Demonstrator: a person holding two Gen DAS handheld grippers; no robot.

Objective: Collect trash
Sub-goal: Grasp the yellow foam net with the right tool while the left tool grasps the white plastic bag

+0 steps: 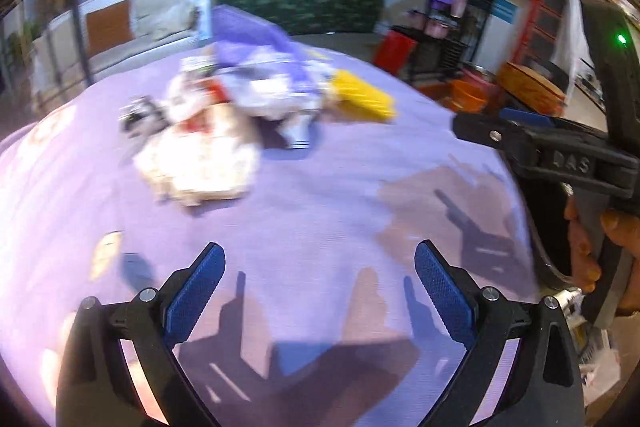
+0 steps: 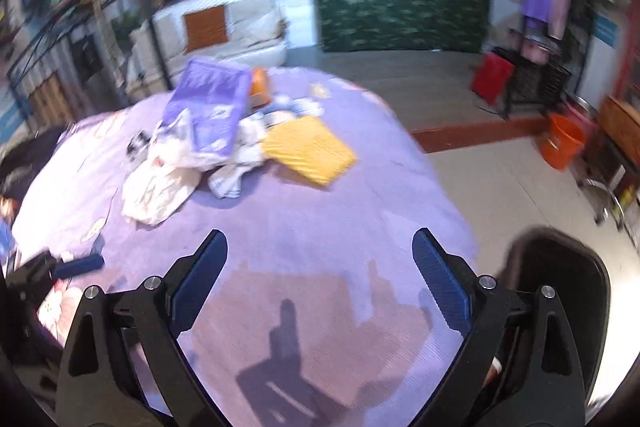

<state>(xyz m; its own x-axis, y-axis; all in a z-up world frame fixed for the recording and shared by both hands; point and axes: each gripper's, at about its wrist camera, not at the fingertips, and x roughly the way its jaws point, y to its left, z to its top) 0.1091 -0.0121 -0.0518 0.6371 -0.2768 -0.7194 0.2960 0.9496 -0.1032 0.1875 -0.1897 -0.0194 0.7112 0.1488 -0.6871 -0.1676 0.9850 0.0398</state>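
Only my right view shows the orange bucket point(image 2: 562, 139) on the floor, right of the trash heap point(image 2: 208, 143). Both my jaws are spread wide (holding nothing) over the lilac surface point(image 2: 304, 227).

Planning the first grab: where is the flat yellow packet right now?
The flat yellow packet lies on the purple bedspread, at the right edge of the trash pile, beside the purple plastic bag; both views show it, ahead of both open grippers.
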